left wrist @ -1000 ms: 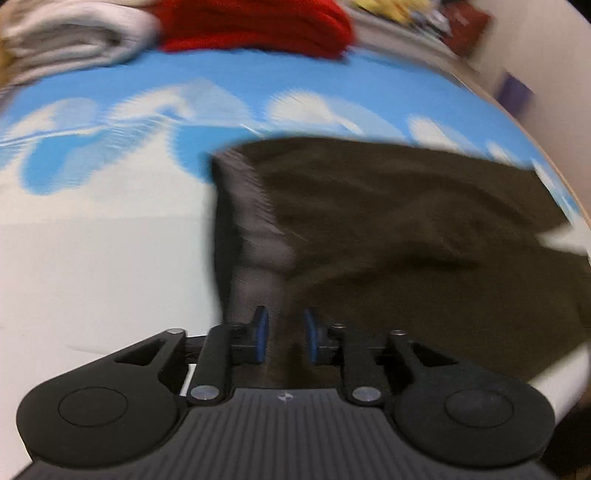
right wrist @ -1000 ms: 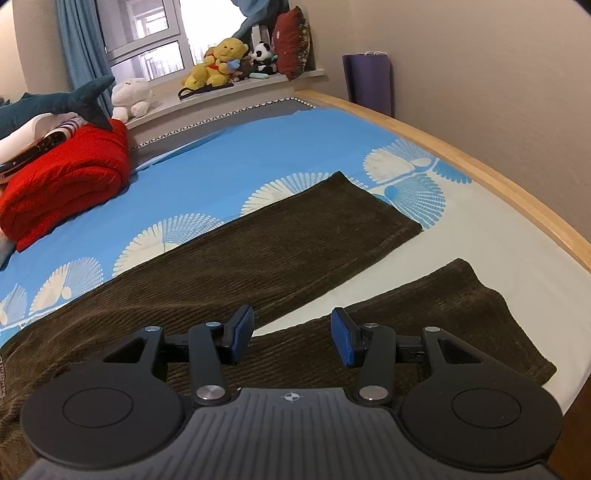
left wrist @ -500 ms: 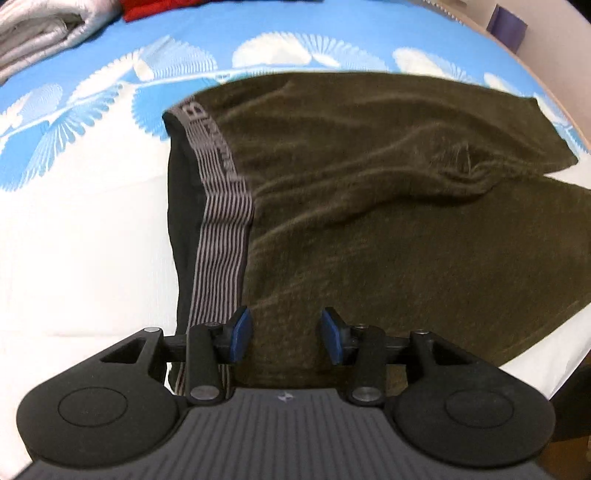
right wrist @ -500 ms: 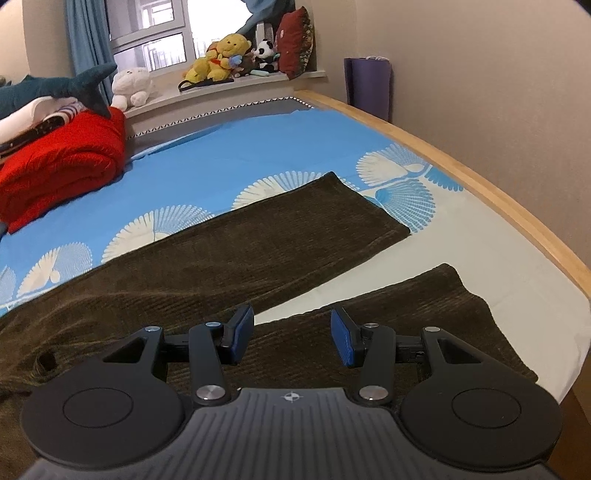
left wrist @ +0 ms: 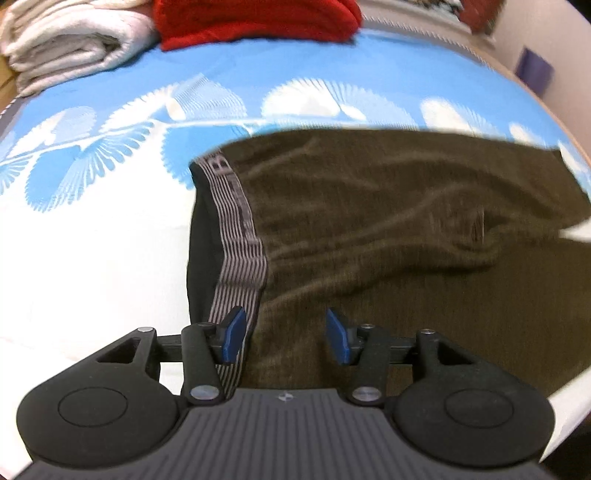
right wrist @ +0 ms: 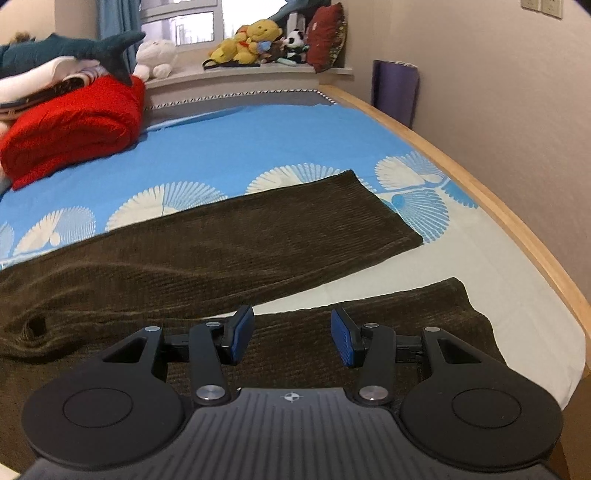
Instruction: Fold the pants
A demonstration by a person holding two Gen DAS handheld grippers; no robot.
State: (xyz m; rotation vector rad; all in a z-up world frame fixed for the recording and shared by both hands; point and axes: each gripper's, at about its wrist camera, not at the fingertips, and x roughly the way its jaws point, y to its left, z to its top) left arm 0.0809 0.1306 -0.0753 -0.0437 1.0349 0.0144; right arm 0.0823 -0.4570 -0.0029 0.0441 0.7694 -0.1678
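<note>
Motion blur softens the left wrist view, and the pants (left wrist: 388, 229) run off its right edge; dark brown corduroy with a grey striped waistband (left wrist: 240, 236), they lie spread on the bed (right wrist: 258, 147); the left tool (left wrist: 282, 334), jaws just widening, grips nothing; the right tool (right wrist: 291, 338) hovers part-open, empty, over the lower leg

I'm over a bed with a blue sheet printed with white fan shapes (right wrist: 240, 147), light wooden bed frame (right wrist: 480, 184) along the right edge. Plain beige wall (right wrist: 498, 92) beside it, purple rolled mat (right wrist: 395, 88) leaning there. Daylit window (right wrist: 184, 22) at the far end with a blue curtain (right wrist: 110, 18); plush toys on the sill (right wrist: 258, 72). Folded red blanket (right wrist: 77, 125) and folded white blanket (left wrist: 70, 40) are stacked at the head of the bed.
</note>
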